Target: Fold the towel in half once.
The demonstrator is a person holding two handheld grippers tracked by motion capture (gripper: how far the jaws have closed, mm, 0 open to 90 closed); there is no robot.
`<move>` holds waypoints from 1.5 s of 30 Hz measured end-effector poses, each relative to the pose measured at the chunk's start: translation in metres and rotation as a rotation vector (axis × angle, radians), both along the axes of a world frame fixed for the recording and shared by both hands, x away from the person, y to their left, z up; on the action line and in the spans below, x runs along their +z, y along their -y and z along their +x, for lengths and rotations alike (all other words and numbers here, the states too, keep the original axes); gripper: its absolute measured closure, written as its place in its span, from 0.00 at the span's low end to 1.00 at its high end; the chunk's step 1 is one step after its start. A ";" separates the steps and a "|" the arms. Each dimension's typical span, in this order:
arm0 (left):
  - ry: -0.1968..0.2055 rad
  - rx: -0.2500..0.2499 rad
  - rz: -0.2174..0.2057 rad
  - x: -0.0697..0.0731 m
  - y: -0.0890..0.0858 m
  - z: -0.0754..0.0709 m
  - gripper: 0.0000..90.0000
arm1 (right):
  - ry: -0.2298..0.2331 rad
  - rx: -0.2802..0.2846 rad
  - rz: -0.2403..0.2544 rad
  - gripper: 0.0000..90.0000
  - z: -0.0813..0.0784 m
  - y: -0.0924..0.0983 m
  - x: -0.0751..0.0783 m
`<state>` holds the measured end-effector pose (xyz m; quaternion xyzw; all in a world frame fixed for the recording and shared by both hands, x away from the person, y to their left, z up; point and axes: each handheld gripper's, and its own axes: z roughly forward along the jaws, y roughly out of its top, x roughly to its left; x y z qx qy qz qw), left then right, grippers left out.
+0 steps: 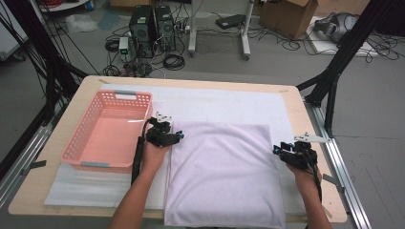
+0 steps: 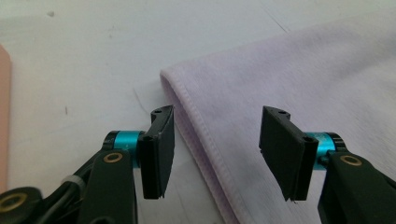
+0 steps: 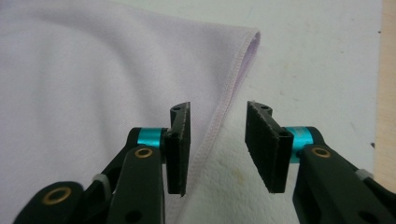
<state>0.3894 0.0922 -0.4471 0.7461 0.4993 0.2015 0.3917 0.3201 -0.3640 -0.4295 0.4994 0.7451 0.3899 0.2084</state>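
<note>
A pale lilac towel (image 1: pixel 222 174) lies folded flat on the white mat (image 1: pixel 229 107), reaching the table's near edge. My left gripper (image 1: pixel 180 136) hovers at the towel's left edge near its far corner. In the left gripper view its jaws stand open astride the hemmed edge of the towel (image 2: pixel 299 79), not pressing it; gripper (image 2: pixel 215 149). My right gripper (image 1: pixel 275 150) is at the towel's right edge. In the right gripper view the gripper (image 3: pixel 217 144) stands open, with the towel hem (image 3: pixel 219 112) running between the pads untouched.
A pink plastic basket (image 1: pixel 86 160) with nothing in it stands at the left of the mat, just beside the left gripper. The wooden table (image 1: pixel 313 143) ends close to the right hand. Computers, cables and boxes lie on the floor beyond.
</note>
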 end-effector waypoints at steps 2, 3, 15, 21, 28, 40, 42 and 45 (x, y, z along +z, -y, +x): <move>-0.001 0.005 -0.008 -0.003 -0.001 0.002 0.52 | -0.008 -0.001 0.000 0.64 0.005 -0.001 -0.002; 0.001 0.005 -0.008 -0.003 0.000 0.002 0.53 | -0.011 -0.004 0.003 0.63 0.007 -0.002 -0.003; 0.048 0.119 0.035 -0.001 -0.001 0.003 0.73 | -0.029 -0.015 0.008 0.64 0.015 -0.003 -0.007; 0.025 0.073 0.017 -0.004 -0.002 0.004 0.55 | -0.025 -0.033 0.024 0.59 0.023 0.000 -0.005; 0.005 -0.003 -0.028 -0.004 0.002 0.002 0.94 | -0.067 -0.035 -0.013 0.55 0.050 -0.012 -0.012; 0.010 0.099 -0.134 0.011 -0.001 0.009 0.96 | -0.064 -0.021 -0.006 0.97 0.065 -0.018 -0.004; 0.028 0.104 -0.149 0.021 -0.001 0.015 0.96 | -0.009 -0.029 -0.006 0.97 0.067 -0.015 0.002; 0.052 0.117 -0.180 0.030 -0.003 0.027 0.96 | 0.038 -0.038 0.010 0.97 0.074 -0.012 0.009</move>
